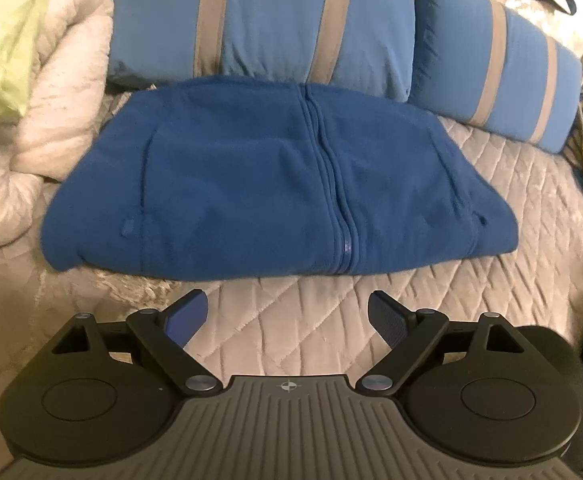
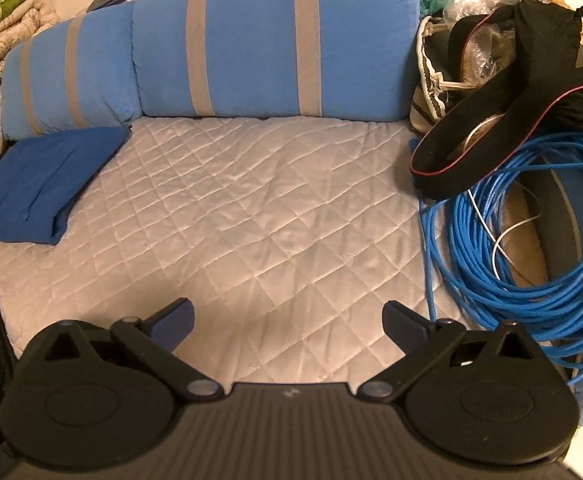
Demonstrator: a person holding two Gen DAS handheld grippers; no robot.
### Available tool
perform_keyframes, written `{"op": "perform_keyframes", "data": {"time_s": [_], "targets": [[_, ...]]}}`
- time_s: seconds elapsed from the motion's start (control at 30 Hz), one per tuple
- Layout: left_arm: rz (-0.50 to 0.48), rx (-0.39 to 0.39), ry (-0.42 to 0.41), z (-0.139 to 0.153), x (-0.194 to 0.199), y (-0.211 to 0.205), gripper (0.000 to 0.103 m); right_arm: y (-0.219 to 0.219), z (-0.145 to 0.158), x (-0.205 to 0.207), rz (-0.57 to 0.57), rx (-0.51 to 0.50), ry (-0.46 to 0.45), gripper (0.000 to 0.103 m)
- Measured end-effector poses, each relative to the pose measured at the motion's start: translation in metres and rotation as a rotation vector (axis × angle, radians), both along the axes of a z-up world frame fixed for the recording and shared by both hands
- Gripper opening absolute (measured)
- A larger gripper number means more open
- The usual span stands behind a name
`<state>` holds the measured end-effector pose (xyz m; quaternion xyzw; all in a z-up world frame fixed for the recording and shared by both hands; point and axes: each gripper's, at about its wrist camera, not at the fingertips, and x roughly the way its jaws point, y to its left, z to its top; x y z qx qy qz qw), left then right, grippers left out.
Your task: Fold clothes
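A blue fleece jacket [image 1: 251, 184] lies folded flat on the quilted grey cover [image 1: 471, 240], its zip running down the middle. My left gripper [image 1: 287, 316] is open just in front of the jacket's near edge, with nothing between its fingers. In the right wrist view the same jacket [image 2: 39, 184] shows only as a folded end at the far left. My right gripper [image 2: 287, 324] is open over the bare quilted cover [image 2: 251, 208], well to the right of the jacket.
Two light-blue cushions with grey stripes [image 1: 267, 24] [image 2: 275, 40] stand behind the jacket. A cream quilt [image 1: 43, 120] is piled at the left. A coil of blue cable [image 2: 531, 240] and a black bag [image 2: 511, 108] crowd the right side.
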<state>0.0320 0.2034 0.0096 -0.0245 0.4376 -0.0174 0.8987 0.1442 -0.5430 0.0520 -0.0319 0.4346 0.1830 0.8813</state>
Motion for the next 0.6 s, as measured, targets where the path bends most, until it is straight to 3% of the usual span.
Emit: {"op": "perform_keyframes", "data": {"time_s": [0.6], "targets": [[0.037,-0.042,-0.054,-0.055,0.006,-0.011,0.088,0.016,-0.067,0.018,-0.082,0.063,-0.031,0.103]]}}
